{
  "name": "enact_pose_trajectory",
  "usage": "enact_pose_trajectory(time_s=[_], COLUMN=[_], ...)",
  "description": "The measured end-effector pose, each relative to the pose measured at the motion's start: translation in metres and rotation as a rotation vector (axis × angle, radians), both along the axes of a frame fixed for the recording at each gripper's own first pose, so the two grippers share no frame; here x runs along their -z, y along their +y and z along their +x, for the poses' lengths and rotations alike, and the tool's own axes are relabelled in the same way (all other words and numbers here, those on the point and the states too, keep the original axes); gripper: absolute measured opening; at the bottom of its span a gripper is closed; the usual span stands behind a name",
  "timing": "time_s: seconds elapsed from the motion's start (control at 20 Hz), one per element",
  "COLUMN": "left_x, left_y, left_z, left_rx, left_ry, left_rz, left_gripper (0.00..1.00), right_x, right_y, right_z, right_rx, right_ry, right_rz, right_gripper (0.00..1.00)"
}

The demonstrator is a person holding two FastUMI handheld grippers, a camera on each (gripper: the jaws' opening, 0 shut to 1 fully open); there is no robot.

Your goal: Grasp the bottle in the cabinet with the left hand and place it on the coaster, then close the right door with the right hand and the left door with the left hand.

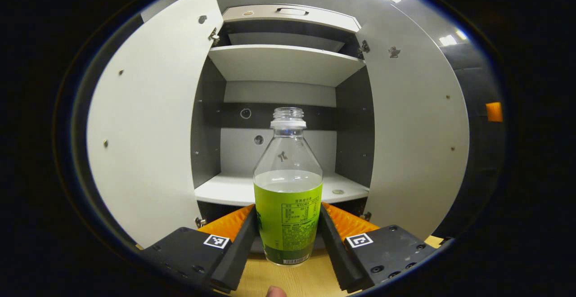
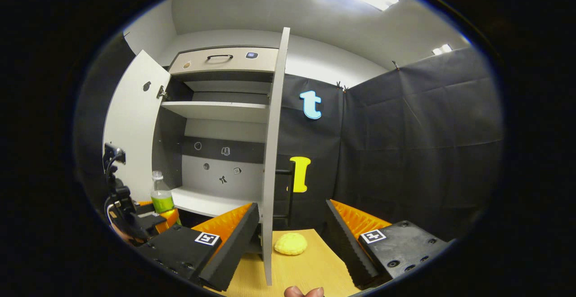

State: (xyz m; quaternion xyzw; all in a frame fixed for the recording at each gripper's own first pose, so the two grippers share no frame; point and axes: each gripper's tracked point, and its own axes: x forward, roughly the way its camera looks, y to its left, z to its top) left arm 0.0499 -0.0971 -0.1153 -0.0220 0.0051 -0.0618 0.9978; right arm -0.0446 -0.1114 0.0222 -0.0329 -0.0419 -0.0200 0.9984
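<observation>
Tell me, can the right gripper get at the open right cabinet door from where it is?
Probably yes. The right gripper is open, and the grey right cabinet door stands edge-on just ahead between its fingers, with nothing in between. The yellow coaster lies low on the wooden table, beside the door.

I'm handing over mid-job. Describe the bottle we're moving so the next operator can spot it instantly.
Start at the grey cabinet with both doors swung open. In front of its lower shelf, above the wooden tabletop, the left gripper has its jaws closed on the bottle. It is clear plastic, uncapped, with a bright green label around its lower half, unlike the yellow lump beyond the right door.
</observation>
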Motion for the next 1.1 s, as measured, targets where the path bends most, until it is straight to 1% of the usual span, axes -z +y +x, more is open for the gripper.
enact_pose_trajectory(time_s=[0.15,0.35,0.45,0.55,0.75,1.0,1.1], left_x=[0.035,0.092,0.121,0.148,0.202,0.237,0.246], left_y=[-0.002,-0.002,-0.003,-0.008,-0.015,-0.022,-0.018], left_z=[-0.039,-0.075,-0.086,-0.095,-0.109,-0.112,-0.108], left_rx=[0.014,0.024,0.028,0.041,0.059,0.092,0.082], left_ry=[0.009,0.037,0.065,0.09,0.141,0.15,0.151], left_rz=[-0.036,0.011,0.019,0.014,0.041,0.012,0.007], left_gripper=[0.8,0.8,0.8,0.8,0.8,0.8,0.8], right_x=[-0.002,0.001,0.002,0.003,0.008,0.012,0.012], right_y=[0.007,0.014,0.013,0.01,0.008,0.008,0.011], right_z=[-0.003,-0.009,-0.012,-0.015,-0.017,-0.015,-0.015], right_rx=[-0.008,-0.018,-0.012,-0.004,0.002,0.001,-0.004], right_ry=[-0.008,-0.001,0.005,0.013,0.042,0.072,0.083], right_rz=[-0.001,-0.01,-0.014,-0.01,0.008,0.025,0.01], right_gripper=[0.97,0.97,0.97,0.97,0.98,0.98,0.97])
